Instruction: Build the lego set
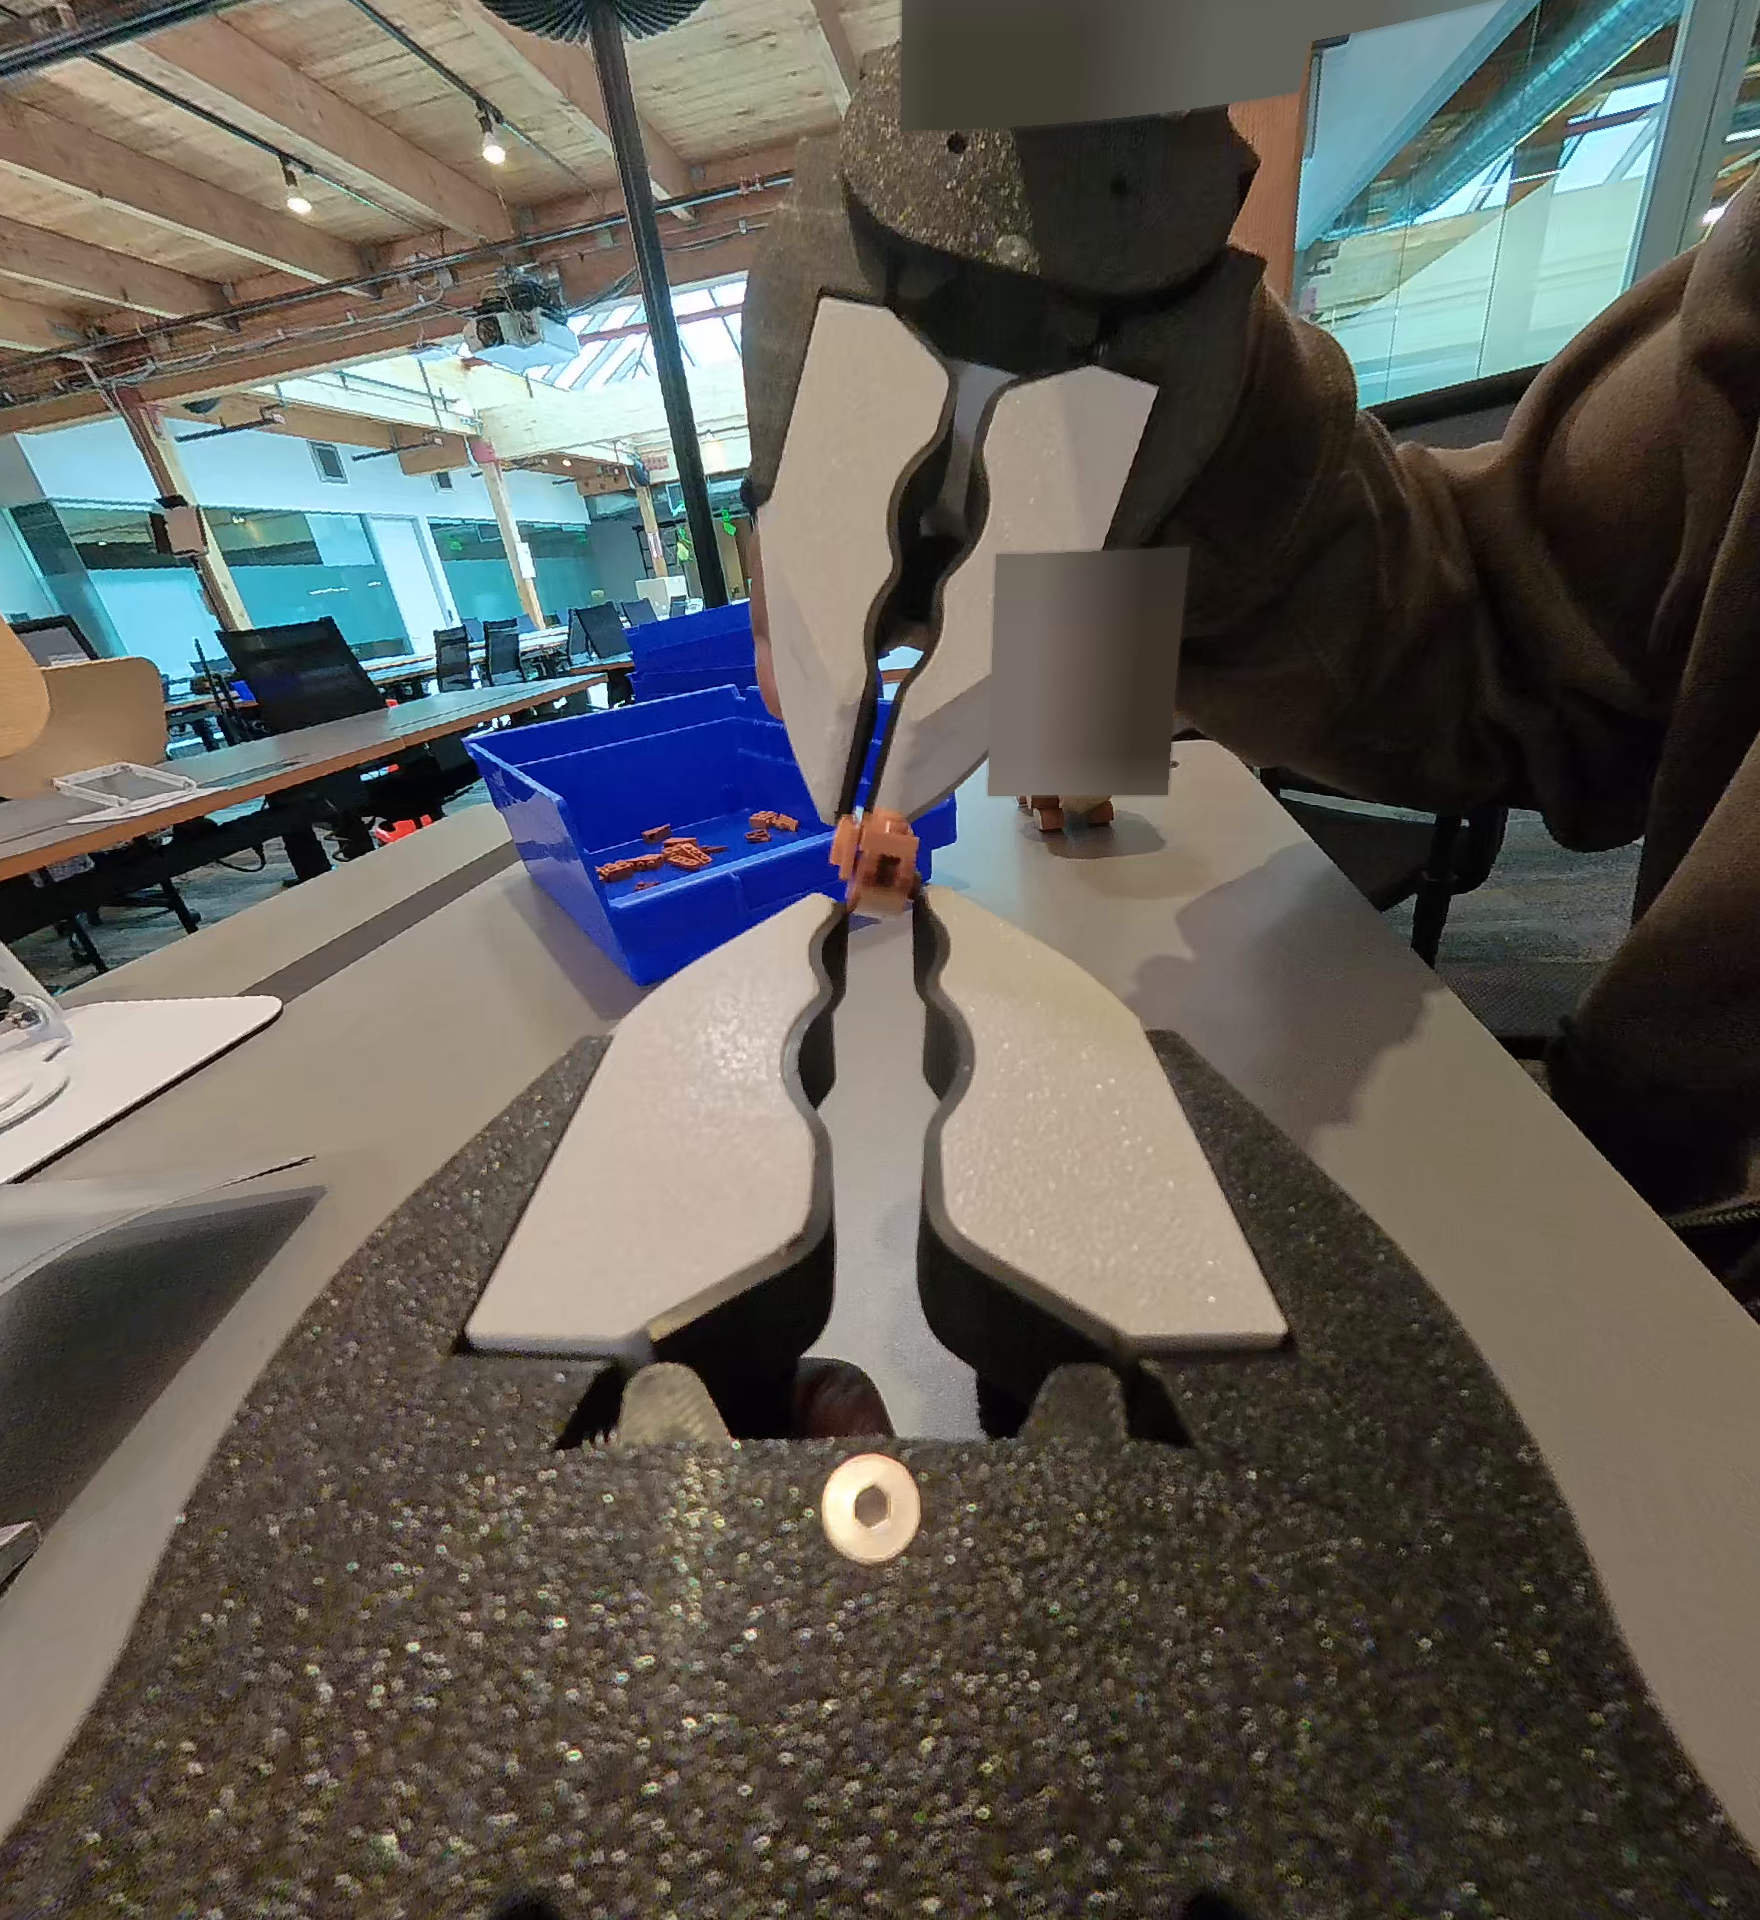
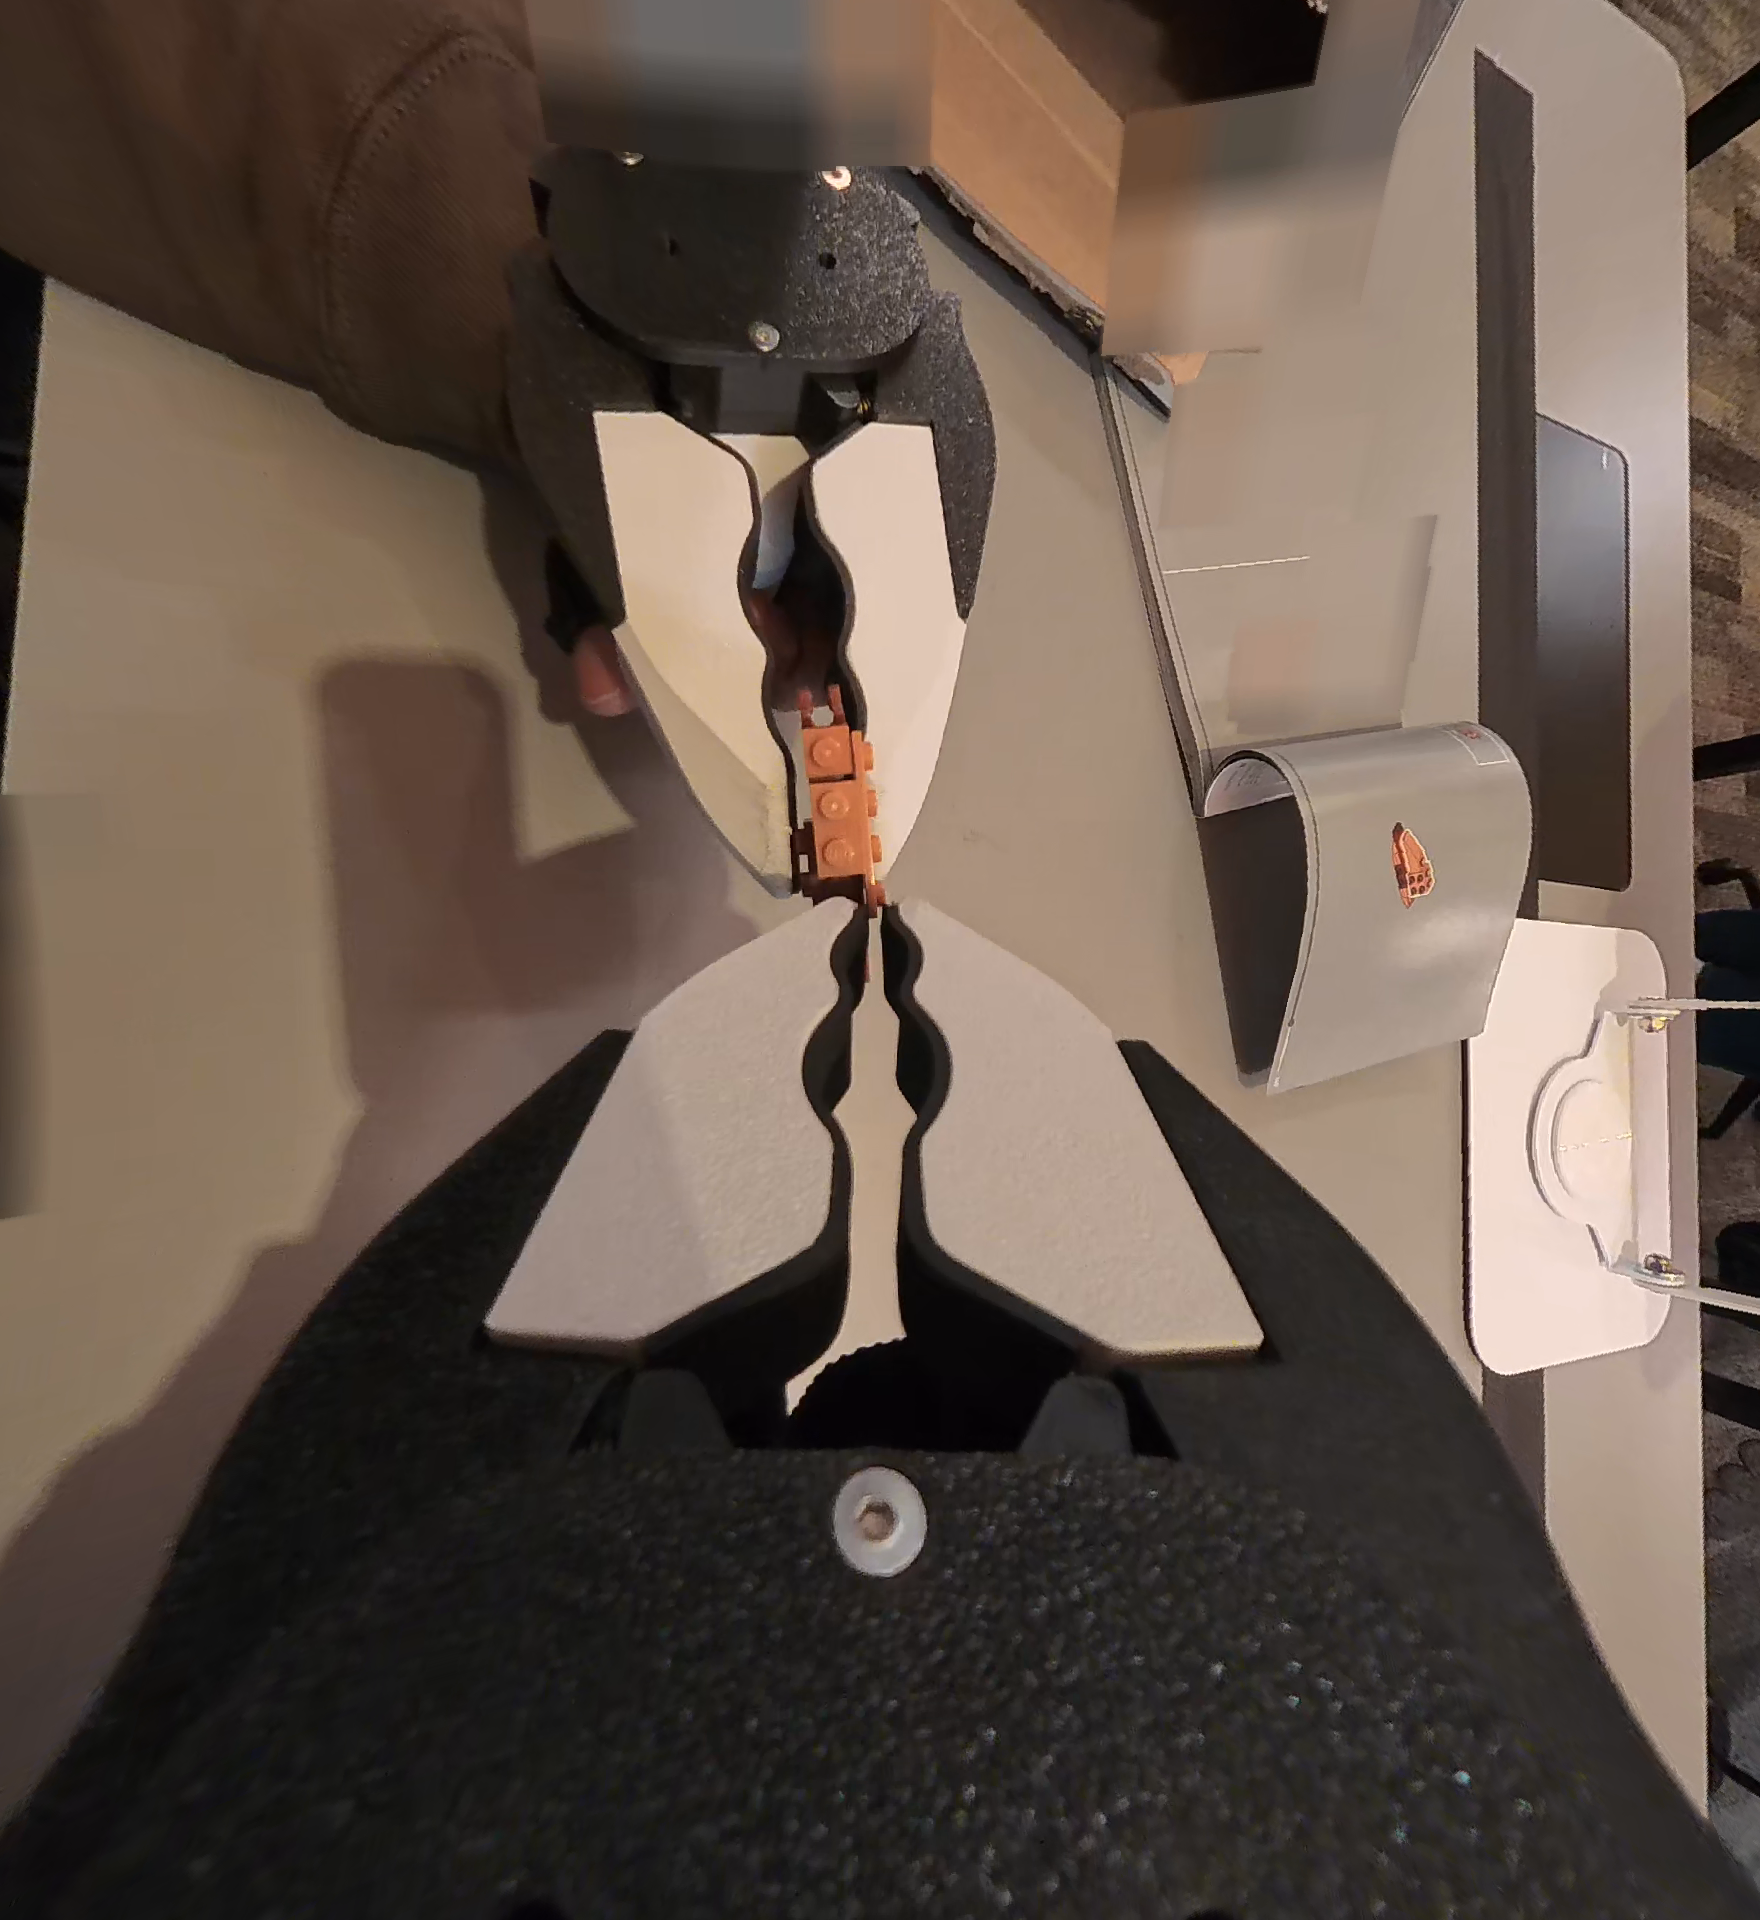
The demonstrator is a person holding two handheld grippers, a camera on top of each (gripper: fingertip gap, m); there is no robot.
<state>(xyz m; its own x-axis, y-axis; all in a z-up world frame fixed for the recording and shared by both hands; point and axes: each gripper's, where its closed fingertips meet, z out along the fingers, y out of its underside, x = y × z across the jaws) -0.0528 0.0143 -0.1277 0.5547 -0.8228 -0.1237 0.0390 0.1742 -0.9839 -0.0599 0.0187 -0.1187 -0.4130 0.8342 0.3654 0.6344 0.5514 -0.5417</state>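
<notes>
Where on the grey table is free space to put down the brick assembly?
Bare table lies on the sleeve side of the two grippers. A second strip runs between the blue bin and the small model. Crowded: the booklet and white stand.

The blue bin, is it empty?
No, the blue bin on the table still has a scatter of small brown lego pieces lying on its floor.

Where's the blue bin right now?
In the left wrist view, the blue bin sits on the table, just left of the jaws, holding loose brown pieces.
</notes>
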